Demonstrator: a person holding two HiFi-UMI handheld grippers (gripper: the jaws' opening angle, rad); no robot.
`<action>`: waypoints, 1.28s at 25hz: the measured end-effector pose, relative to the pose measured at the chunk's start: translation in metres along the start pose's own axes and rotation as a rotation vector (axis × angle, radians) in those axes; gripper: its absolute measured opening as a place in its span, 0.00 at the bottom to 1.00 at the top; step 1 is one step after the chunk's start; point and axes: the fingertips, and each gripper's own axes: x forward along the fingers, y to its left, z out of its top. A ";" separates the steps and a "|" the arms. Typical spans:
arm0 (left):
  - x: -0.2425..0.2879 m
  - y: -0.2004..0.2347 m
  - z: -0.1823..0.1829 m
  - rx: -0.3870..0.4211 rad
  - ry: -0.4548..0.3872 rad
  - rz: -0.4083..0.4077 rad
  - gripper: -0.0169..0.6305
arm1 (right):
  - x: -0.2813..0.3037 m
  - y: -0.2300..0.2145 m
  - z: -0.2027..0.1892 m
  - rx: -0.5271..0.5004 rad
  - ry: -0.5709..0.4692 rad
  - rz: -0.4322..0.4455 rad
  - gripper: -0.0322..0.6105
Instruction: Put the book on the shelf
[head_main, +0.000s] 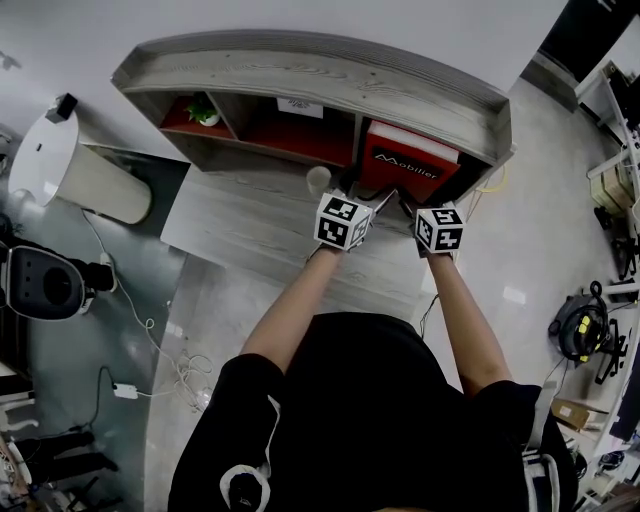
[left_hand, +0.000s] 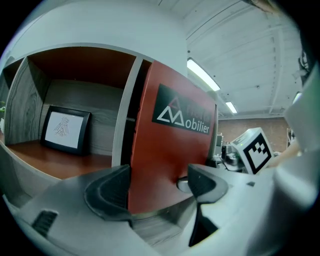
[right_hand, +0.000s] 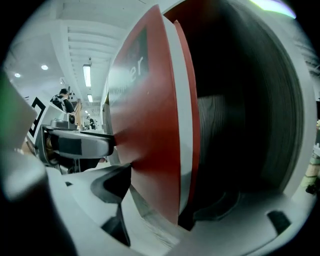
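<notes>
The left gripper (left_hand: 155, 184) clamps the book (head_main: 410, 165) (upright in shelf (head_main: 330, 75)); right gripper (right_hand: 172, 200) gapes around it.

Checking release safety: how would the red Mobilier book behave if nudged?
The red book stands roughly upright on edge in the end compartment of the shelf, so it could tip sideways. Hard covers and thick page block look stiff, probably fairly heavy. The smooth cover may slip.

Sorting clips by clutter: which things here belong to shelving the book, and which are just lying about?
In the job: red book; shelf; left gripper; right gripper.
Lying about: potted plant; framed picture; pale cylinder; white charger on the floor.
</notes>
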 end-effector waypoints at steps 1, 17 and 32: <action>0.000 0.000 0.000 0.004 0.000 0.005 0.57 | 0.000 0.000 0.001 0.003 0.000 0.006 0.65; -0.006 0.007 -0.005 -0.047 -0.012 0.051 0.57 | 0.011 -0.009 0.006 0.046 -0.016 -0.006 0.62; 0.000 0.000 -0.011 -0.041 0.015 0.016 0.57 | 0.031 -0.022 0.014 0.083 -0.034 -0.015 0.62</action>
